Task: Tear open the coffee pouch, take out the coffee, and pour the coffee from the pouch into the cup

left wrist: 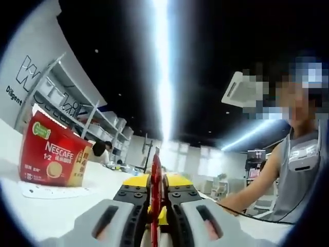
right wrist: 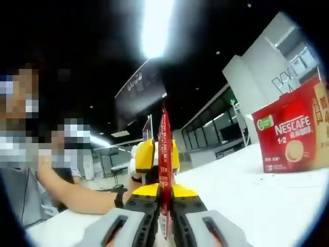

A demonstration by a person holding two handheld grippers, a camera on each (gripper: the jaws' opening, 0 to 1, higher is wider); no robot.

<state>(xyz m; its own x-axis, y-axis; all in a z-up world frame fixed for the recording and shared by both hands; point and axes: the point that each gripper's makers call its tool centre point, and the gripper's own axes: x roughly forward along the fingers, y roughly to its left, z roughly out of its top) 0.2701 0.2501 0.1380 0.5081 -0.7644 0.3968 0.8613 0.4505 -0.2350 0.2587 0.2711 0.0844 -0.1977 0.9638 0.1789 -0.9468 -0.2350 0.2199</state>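
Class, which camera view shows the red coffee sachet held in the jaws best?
The right gripper view: the coffee sachet stands tall, edge-on, clamped between both grippers. The left gripper view shows a shorter red sliver of it between its jaws.

Dark ceiling, long light strip [left wrist: 163,67]; white table [right wrist: 257,200]; wall shelving [left wrist: 77,103]; glazed partitions [right wrist: 211,126].

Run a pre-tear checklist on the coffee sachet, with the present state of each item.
1. Left hand-held gripper shut on the red coffee sachet: ok.
2. Right hand-held gripper shut on the same sachet: ok.
3. Sachet held edge-on, upright between the two grippers facing each other: ok.
4. Sachet already torn: cannot tell, only its thin edge shows.
5. Cup within reach: cannot tell.
6. Nescafe box standing on the white table, apart from the grippers: ok.
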